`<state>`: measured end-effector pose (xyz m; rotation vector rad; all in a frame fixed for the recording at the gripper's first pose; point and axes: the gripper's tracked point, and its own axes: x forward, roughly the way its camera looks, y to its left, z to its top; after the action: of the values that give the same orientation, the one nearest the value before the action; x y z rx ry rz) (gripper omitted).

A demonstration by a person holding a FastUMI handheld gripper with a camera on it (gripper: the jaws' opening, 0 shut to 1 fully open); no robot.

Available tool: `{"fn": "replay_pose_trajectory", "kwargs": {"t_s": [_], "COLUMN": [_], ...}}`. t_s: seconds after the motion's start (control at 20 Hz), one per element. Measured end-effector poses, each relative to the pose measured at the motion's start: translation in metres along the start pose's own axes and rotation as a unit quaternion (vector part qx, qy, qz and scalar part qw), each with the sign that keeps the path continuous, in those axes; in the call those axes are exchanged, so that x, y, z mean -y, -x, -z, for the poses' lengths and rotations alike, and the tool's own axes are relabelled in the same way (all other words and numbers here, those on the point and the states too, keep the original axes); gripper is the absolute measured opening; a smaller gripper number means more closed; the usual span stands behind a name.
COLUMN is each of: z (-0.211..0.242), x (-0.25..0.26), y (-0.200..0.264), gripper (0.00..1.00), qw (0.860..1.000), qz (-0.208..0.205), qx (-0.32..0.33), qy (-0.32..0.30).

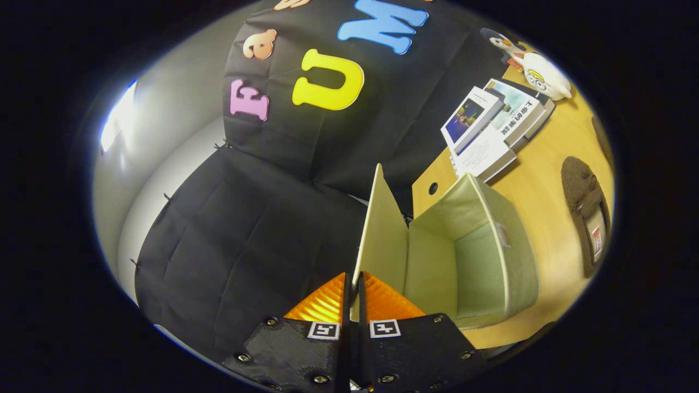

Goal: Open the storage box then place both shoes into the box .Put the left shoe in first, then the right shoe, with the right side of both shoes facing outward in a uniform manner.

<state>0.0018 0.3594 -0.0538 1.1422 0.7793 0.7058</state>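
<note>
While storage box (480,256) stands open, hand-held gripper (354,284) pinches raised lid (381,229) edge.

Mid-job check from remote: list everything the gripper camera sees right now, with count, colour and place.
storage box: one, pale green, open and empty inside, on the table just ahead of the fingers
box lid: one, pale green, swung upright, its edge between the fingers
shoe: one, dark brown, on the table beyond the box
books: a small stack, white and blue covers, on the table behind the box
plush toy: one, white, behind the books
table: one, light wood
gripper: one, fingers closed on the lid's edge
</note>
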Motion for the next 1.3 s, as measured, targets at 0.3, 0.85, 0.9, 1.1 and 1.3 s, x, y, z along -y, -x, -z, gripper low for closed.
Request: {"fn": "replay_pose_trajectory", "kwargs": {"t_s": [0.3,0.85,0.9,1.1,1.3], "z": [0.028,0.088,0.092,0.105,0.093], "x": [-0.039,-0.072,-0.072,-0.069,-0.069], "y": [-0.042,-0.11,-0.116,-0.131,-0.13], "gripper": [0.06,0.06,0.06,0.06,0.19], "qw": [0.998,0.989,0.988,0.986,0.987], "qz": [-0.013,-0.02,-0.019,-0.01,-0.006], "qx": [-0.041,-0.118,-0.123,-0.132,-0.113], "qy": [0.044,0.086,0.09,0.104,0.116]}}
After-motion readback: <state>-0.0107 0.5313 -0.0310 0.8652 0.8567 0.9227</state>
